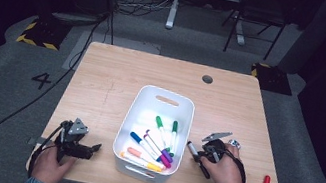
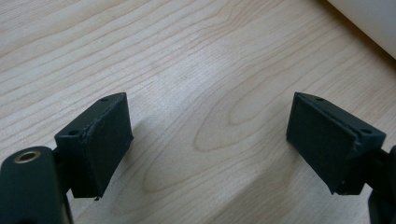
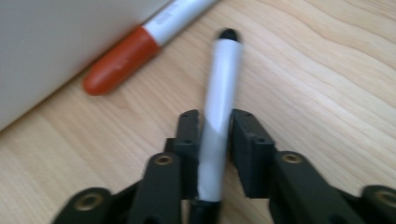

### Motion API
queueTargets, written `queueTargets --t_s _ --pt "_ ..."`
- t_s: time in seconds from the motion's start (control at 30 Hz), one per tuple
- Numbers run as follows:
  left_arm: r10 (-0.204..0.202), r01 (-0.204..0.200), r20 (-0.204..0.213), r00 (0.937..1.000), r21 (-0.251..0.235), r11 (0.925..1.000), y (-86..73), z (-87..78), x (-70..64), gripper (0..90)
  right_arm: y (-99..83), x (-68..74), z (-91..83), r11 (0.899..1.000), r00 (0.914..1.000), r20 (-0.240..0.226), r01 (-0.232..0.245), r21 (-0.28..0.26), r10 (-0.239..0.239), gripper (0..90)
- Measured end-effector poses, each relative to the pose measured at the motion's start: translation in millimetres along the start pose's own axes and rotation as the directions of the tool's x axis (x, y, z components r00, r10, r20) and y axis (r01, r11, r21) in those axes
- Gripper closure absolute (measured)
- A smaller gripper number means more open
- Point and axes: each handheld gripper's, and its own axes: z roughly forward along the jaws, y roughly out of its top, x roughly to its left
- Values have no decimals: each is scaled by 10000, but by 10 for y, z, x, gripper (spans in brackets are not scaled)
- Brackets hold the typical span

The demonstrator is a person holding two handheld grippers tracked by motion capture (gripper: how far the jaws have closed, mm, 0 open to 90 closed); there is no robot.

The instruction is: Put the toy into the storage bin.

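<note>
Marker [image 3: 218, 116] in hand, we have the right gripper [image 3: 215, 128] clamped across its white barrel just right of the white bin [image 1: 132, 116]. Its long axis runs straight out along the jaws, black tip away from us. The bin lies leftward of the marker, so our right hand is the nearer one. The left gripper [image 2: 208, 140] rests released over bare counter [image 2: 187, 56] left of the bin. A red-capped marker [image 3: 140, 42] lies against the bin wall, its far end cut off; the held marker's cap colour stays hidden.
</note>
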Motion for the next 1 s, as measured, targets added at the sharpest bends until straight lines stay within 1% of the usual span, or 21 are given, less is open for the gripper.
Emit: queueTargets --t_s 0.07,0.13,0.17,0.3,0.4,0.63,0.77,0.83,0.87,0.93,0.97,1.0 --pt "9 -9 -11 10000 -3 10000 0 0 1 144 -5 -19 -7 9999 9999 122 -101 -7 101 769" --pt "10 -10 -13 10000 -2 10000 0 0 1 144 -9 -34 -9 10000 9998 175 -83 -18 83 769" --pt "7 -7 -5 10000 3 10000 0 0 1 144 -11 -34 -9 9999 9999 48 -148 -51 148 769" --pt "11 -11 -13 10000 -3 10000 1 0 1 144 -10 -48 -24 9999 9998 62 -164 -19 164 770" --pt "3 -3 -8 10000 1 10000 0 0 1 144 5 -50 -80 9998 9999 -23 -156 -112 155 770" --pt "13 -13 -13 10000 -2 10000 1 0 1 144 59 -51 -282 9990 9999 -115 -114 -442 109 770" --pt "10 -10 -12 10000 -1 10000 1 0 1 144 102 -17 -428 9975 9997 -228 -69 -708 53 770" --pt "3 -3 -11 10000 1 10000 1 -1 1 144 128 -3 -500 9968 9998 -215 29 -803 -46 770" --pt "11 -11 -14 10000 -2 10000 1 0 1 144 138 11 -523 9959 9996 -286 -50 -900 24 770" --pt "8 -8 -13 10000 -4 10000 0 0 1 144 163 32 -591 9949 9993 -367 -8 -1011 -29 770" --pt "6 -6 -11 10000 -1 10000 1 0 1 144 172 32 -629 9945 9991 -374 139 -1039 -178 770" --pt "12 -12 -13 10000 0 10000 1 0 1 144 185 50 -664 9934 9991 -398 71 -1145 -117 769"
